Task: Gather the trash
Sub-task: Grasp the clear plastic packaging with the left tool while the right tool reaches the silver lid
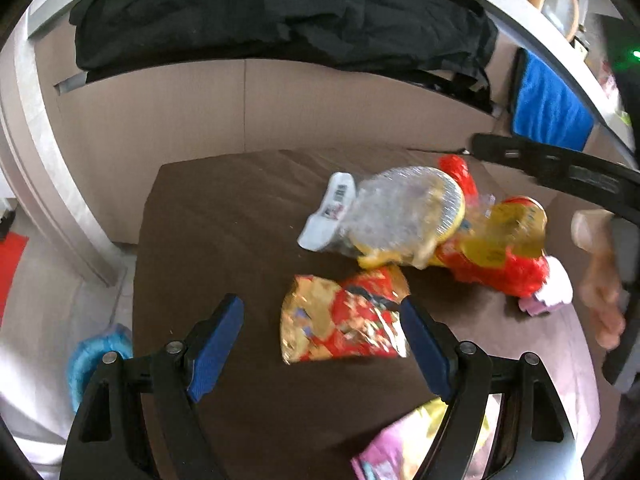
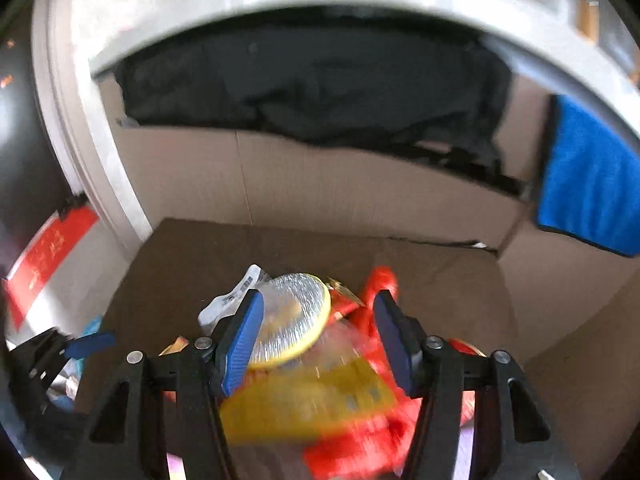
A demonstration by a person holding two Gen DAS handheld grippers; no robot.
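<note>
Several snack wrappers lie on a brown table (image 1: 224, 240). A gold and red foil bag (image 1: 344, 320) lies between the open blue pads of my left gripper (image 1: 322, 338), near the right pad. Behind it sit a clear bag with a silver and yellow round lid (image 1: 404, 216), a white packet (image 1: 328, 212) and a red and yellow bag (image 1: 500, 252). My right gripper (image 2: 318, 340) is open and hovers over the silver-lidded bag (image 2: 292, 320) and the red and yellow bag (image 2: 344, 408). A pink and yellow wrapper (image 1: 404, 444) lies under my left gripper.
A cardboard wall (image 1: 240, 108) backs the table, with black cloth (image 1: 280, 12) draped over it and a blue towel (image 1: 548, 104) at the right. A blue crumpled bag (image 1: 96, 356) sits on the floor at the left. The other gripper's black body (image 1: 560, 168) shows at the right.
</note>
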